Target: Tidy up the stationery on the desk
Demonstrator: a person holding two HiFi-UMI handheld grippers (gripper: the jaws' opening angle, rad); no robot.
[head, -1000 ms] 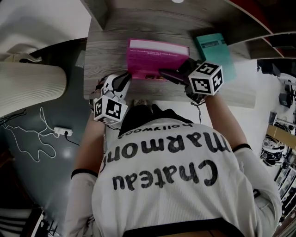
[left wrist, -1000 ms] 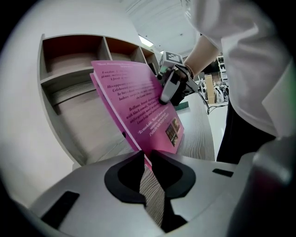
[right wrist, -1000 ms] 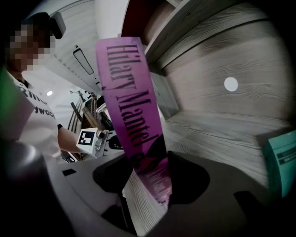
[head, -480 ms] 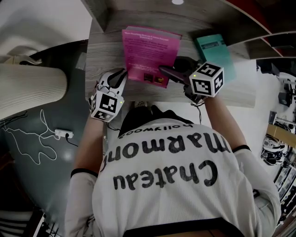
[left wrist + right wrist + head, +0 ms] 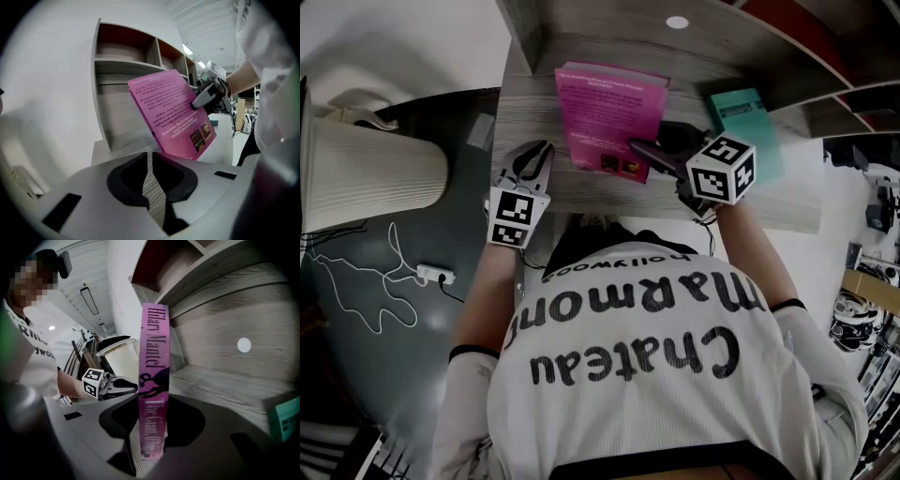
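Note:
A pink paperback (image 5: 609, 112) is held tilted up over the wooden desk (image 5: 517, 112), its back cover facing the head view. My right gripper (image 5: 649, 152) is shut on its lower right edge. In the right gripper view the book's spine (image 5: 151, 380) stands upright between that gripper's (image 5: 151, 427) closed fingers. My left gripper (image 5: 534, 161) rests by the desk's front left, a little left of the book and apart from it. Its fingers (image 5: 151, 161) are closed with nothing in them, and the pink cover (image 5: 173, 112) rises beyond them. A teal book (image 5: 745, 127) lies flat to the right.
A shelf unit with open compartments (image 5: 126, 47) stands along the back of the desk. A white ribbed cylinder (image 5: 375, 178) stands on the floor to the left, and a power strip with a white cable (image 5: 431, 274) lies below it.
The right gripper has tipped the pink book up and carried it toward the back of the desk. The left gripper has drawn away from the book's left corner.

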